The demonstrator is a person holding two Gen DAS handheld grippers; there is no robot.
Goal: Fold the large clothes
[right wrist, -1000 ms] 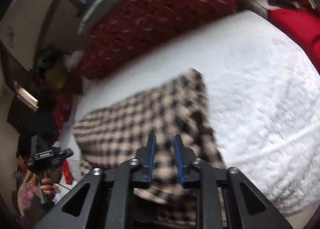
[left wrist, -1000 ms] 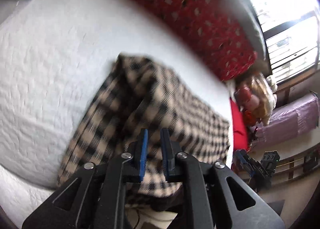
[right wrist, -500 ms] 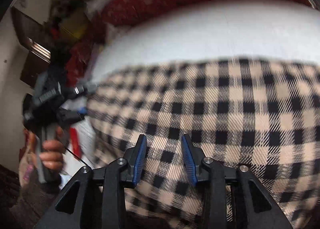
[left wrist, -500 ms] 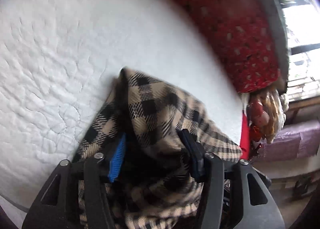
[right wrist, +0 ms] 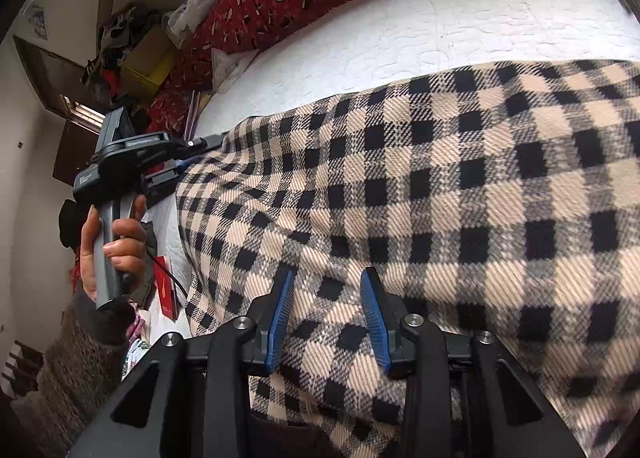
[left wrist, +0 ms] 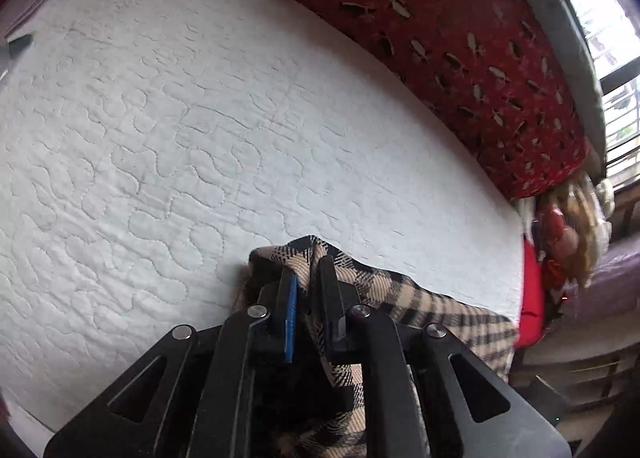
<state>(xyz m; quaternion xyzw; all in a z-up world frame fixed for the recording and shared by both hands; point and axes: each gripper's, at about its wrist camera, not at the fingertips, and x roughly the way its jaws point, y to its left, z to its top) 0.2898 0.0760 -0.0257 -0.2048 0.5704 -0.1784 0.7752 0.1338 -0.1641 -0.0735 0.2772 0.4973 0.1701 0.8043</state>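
The bed (left wrist: 200,130), under its white quilted cover, is my working ground: wide, flat and bare enough that a big garment can be spread and doubled over on it, with the red patterned blanket (left wrist: 460,38) bunched along the far side out of the way. On it lies the beige-and-black checked garment (right wrist: 440,178), a thick woolly piece whose exact kind I cannot tell; it lies across the bed's near side and hangs over the near edge, so both my tools can reach its rim. My left gripper (left wrist: 306,298) has just been closing, and its fingers (left wrist: 289,310) are now clenched on a bunched corner of the cloth, which pokes up between them against the white cover; I judge I hold it there so this corner can be carried over for a fold. My right gripper (right wrist: 326,318) hangs over the broad middle of the cloth, its blue-padded fingers (right wrist: 280,318) standing apart. Cloth fills the gap between them, but they do not seem to press on it, so I take this side as released and not yet gripping. In the right wrist view my left hand (right wrist: 114,246) wraps its tool's handle, at the cloth's far end.
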